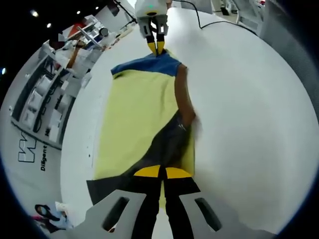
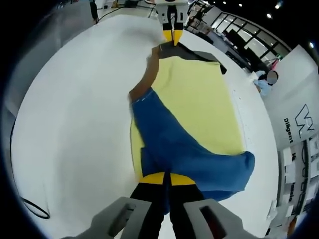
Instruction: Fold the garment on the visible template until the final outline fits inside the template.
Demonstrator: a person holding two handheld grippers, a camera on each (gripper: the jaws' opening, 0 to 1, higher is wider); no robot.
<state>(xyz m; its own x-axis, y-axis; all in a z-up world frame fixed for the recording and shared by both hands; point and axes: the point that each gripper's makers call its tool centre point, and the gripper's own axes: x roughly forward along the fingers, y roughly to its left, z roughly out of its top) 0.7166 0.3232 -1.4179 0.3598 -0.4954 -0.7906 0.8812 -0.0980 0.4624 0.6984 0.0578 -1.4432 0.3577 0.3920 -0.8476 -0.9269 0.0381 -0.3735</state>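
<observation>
A yellow rectangular template lies flat on the white table. A garment with dark, brown and blue parts is stretched along one long edge of the template. My left gripper is shut on its dark end. At the far end my right gripper pinches the blue part. In the right gripper view, the right gripper is shut on the blue cloth, which drapes across the template. The left gripper holds the dark end far away.
A black cable lies on the table near its edge, and another cable runs at the far side. Shelving with equipment stands beyond the table. A white panel with lettering stands beside it.
</observation>
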